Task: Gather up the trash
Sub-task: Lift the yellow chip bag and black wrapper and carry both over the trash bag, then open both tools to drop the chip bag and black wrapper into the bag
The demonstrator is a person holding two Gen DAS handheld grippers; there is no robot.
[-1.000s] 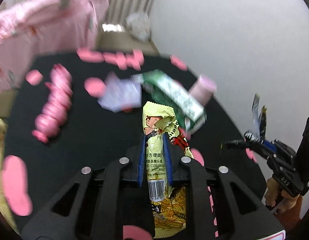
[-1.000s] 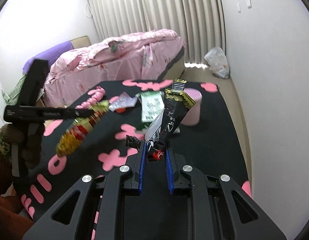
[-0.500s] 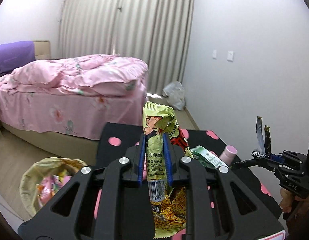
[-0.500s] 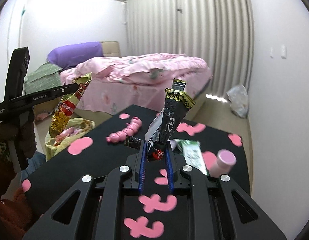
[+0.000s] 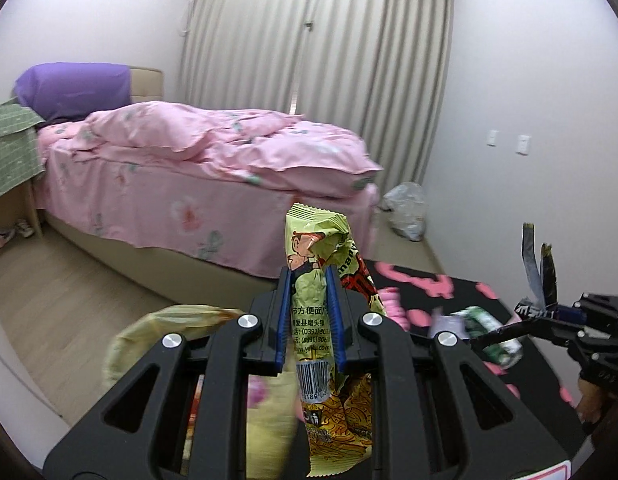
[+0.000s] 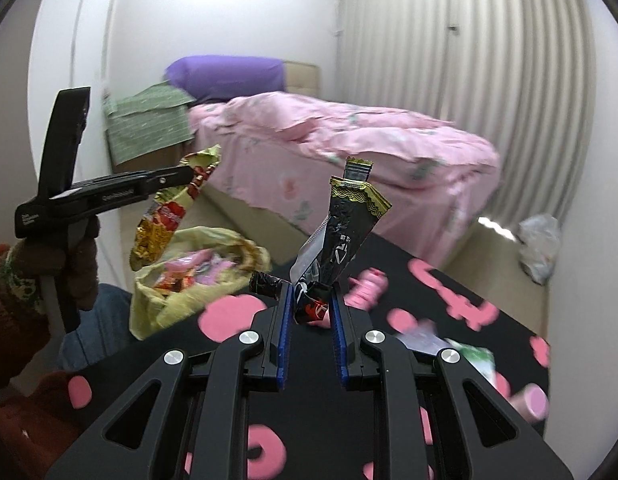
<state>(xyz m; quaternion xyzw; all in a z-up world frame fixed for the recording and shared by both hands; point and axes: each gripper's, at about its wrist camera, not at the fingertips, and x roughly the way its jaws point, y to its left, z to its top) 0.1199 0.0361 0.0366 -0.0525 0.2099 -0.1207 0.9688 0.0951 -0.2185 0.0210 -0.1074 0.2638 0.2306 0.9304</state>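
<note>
- The pink bed [image 5: 213, 168] fills the far side of the room, a purple pillow [image 5: 75, 88] at its head on the left and grey curtains [image 5: 317, 80] behind it.
- My black table with pink shapes [image 6: 449, 300] spreads out near me, to the right of the bed.
- The yellow trash bag [image 6: 205, 276] sits open at the table's left edge, bright wrappers showing inside.
- Far right on the floor, a white plastic bag [image 5: 405, 210] slumps against the wall.
- My left gripper [image 5: 312, 308] is clenched on a yellow-green noodle packet [image 5: 315, 248]; the blue pads press its middle, its top stands up and its tail hangs down. In my right-hand view that packet dangles just above the trash bag's mouth.
- My right gripper [image 6: 310, 312] is grasping a black wrapper [image 6: 349, 232]: the crumpled bottom end sits between the pads and the rest stands upright over the table.
- More litter lies on the table: a green packet [image 5: 489, 332] at the right, and a pale purple wrapper [image 5: 445, 324] beside it.
- A pink cylinder [image 6: 531, 402] lies at the near right edge, blurred.
- My gloved left hand [image 6: 69, 256] grips the handle of the left tool.
</note>
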